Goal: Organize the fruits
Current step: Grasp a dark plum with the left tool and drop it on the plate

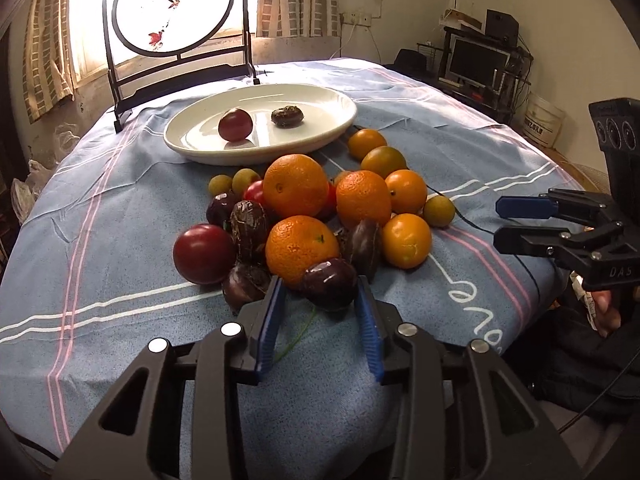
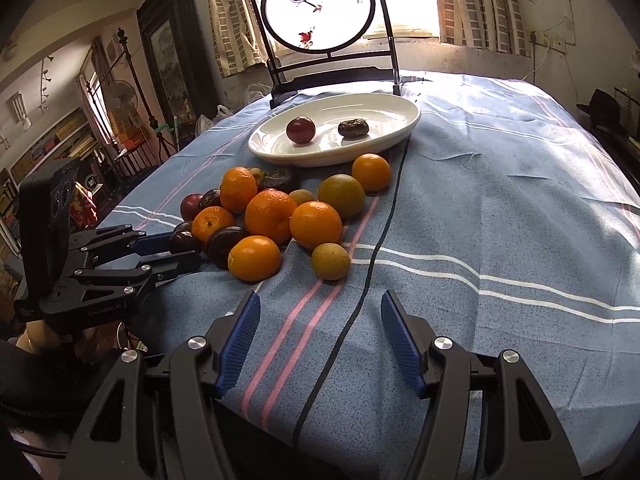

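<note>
A pile of fruit lies on the blue striped cloth: oranges (image 1: pixel 298 244), dark passion fruits, red plums (image 1: pixel 203 253) and small green fruits (image 1: pixel 439 211). A white plate (image 1: pixel 320 96) behind the pile holds a red plum (image 1: pixel 235 124) and a wrinkled dark fruit (image 1: pixel 287 116). My left gripper (image 1: pixel 320 292) is open, its blue pads on either side of a dark purple fruit (image 1: pixel 329 284) at the pile's near edge; it also shows in the right wrist view (image 2: pixel 180 250). My right gripper (image 2: pixel 318 308) is open and empty over the cloth, right of the pile (image 2: pixel 280 216).
A black cable (image 2: pixel 372 252) runs across the cloth from the plate (image 2: pixel 396 124) toward the near edge. A framed round bird screen (image 1: pixel 176 20) stands at the table's far edge. A monitor and shelves (image 1: pixel 478 60) stand beyond the table on the right.
</note>
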